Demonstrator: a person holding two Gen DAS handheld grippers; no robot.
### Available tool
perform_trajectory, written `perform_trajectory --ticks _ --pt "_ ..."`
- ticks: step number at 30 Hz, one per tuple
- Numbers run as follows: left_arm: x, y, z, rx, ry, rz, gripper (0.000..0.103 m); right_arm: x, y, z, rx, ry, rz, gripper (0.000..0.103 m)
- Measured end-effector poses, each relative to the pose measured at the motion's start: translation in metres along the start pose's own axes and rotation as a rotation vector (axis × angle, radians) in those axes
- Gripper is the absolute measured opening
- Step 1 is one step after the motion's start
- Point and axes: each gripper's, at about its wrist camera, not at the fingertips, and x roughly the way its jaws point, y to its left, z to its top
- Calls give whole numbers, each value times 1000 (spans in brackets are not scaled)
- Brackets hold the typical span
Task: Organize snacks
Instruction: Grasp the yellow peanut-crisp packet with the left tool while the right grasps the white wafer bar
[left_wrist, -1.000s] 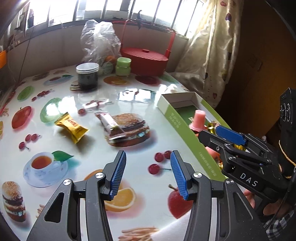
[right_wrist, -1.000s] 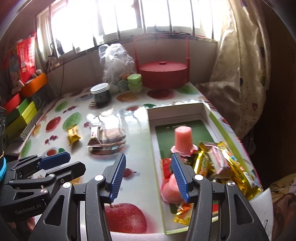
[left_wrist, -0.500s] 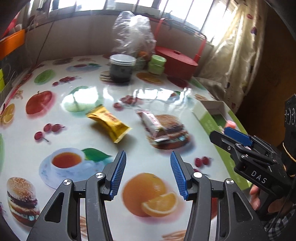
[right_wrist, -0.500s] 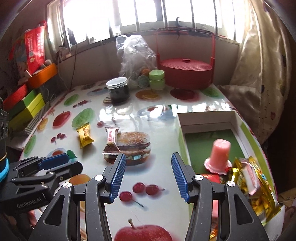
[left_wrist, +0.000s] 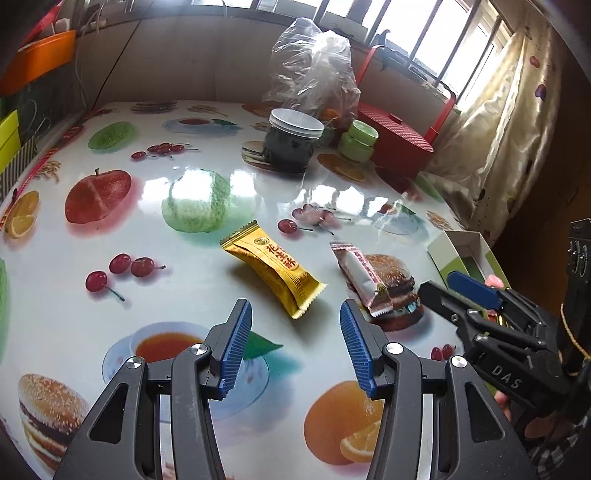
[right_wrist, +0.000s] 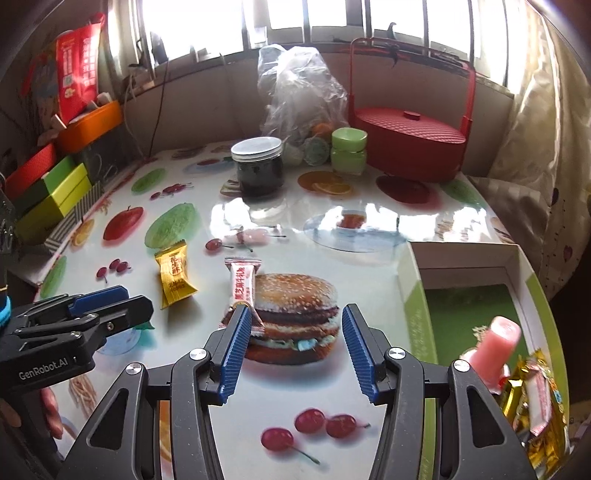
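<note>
A yellow snack packet (left_wrist: 275, 266) lies on the fruit-print table just ahead of my open, empty left gripper (left_wrist: 295, 343); it also shows in the right wrist view (right_wrist: 173, 275). A white-and-red snack bar (left_wrist: 364, 277) lies to its right on a printed burger; in the right wrist view the bar (right_wrist: 242, 286) sits just ahead of my left fingertip. My right gripper (right_wrist: 291, 349) is open and empty. A green box (right_wrist: 415, 314) at the right holds a pink jelly cup (right_wrist: 496, 345) and gold-wrapped snacks (right_wrist: 535, 406).
A dark jar with a white lid (right_wrist: 260, 166), a green jar (right_wrist: 349, 149), a clear plastic bag (right_wrist: 299, 92) and a red lidded basket (right_wrist: 406, 142) stand at the table's back. Coloured boxes (right_wrist: 51, 195) line the left edge. A curtain (right_wrist: 535, 147) hangs at the right.
Both grippers have swung left, away from the green box and toward the two loose snacks. The yellow packet and the bar now sit closer in front of them.
</note>
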Motion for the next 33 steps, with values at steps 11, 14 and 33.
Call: perform_trajectory --ticks 11,14,33 --pt "18 14 16 -86 -4 0 51 30 16 9 -32 43 25 51" --pt "21 15 21 -91 -11 10 51 35 21 9 -43 45 40 51" --pt "48 8 31 -50 27 77 51 60 29 11 -75 97 16 51"
